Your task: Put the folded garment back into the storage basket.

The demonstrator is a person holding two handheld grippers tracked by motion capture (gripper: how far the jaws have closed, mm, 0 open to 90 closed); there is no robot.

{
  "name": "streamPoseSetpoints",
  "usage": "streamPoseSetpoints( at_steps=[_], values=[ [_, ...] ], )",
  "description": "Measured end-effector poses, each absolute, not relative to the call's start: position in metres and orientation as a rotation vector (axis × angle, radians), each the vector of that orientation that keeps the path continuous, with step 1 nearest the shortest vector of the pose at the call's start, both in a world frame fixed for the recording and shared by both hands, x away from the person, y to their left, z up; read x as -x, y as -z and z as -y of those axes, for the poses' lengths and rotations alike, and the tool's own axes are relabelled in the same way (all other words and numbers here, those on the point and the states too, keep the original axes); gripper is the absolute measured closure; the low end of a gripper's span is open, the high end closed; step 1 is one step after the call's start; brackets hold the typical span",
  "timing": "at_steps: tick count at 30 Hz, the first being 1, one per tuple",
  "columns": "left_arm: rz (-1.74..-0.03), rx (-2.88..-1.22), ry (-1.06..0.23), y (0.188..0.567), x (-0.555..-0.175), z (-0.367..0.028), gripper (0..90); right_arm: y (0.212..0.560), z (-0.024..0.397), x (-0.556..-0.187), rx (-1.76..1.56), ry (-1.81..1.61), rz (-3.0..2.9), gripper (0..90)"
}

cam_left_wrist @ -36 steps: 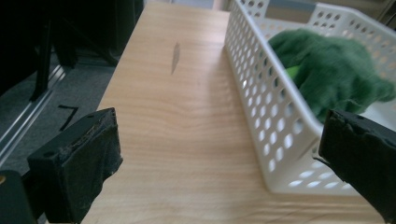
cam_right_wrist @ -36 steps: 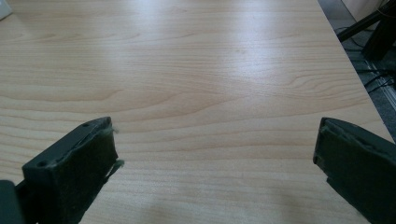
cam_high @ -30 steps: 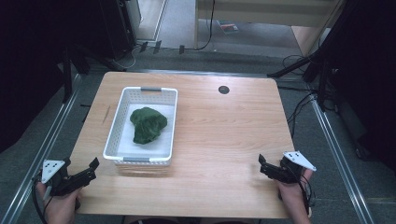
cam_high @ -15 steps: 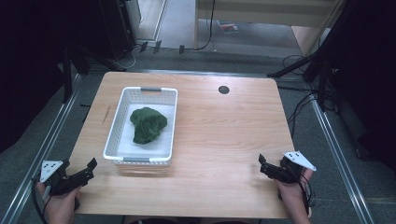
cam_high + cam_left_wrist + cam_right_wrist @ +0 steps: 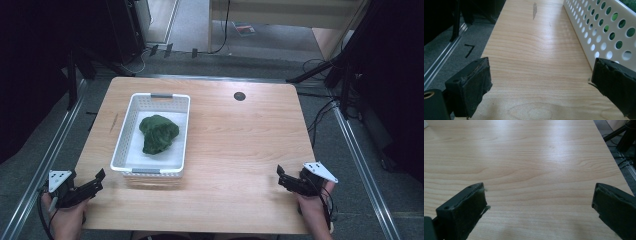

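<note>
Cloth, dark green, lies crumpled in the white basket. Left gripper and right gripper rest at the table corners, jaws wide apart, empty.

A light wooden table carries a white perforated basket on its left half and has a small dark round fitting near its far edge.
</note>
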State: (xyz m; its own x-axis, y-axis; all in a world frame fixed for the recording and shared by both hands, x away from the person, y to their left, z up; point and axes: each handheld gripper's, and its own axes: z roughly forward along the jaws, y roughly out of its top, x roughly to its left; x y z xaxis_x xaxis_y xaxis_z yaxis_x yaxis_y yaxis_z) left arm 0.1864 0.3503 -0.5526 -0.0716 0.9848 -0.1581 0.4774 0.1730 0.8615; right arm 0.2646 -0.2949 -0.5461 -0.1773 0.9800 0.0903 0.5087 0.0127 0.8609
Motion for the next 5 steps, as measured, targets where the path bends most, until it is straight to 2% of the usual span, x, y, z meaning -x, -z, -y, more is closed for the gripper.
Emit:
streamPoseSetpoints(
  at_steps=[5],
  values=[
    [-1.667,-1.408,-0.818,0.5526,-0.1864,-0.3504,3.3,0.5461,0.2953,-0.2645,-1.526,-1.092,-1.735,0.0]
  ],
)
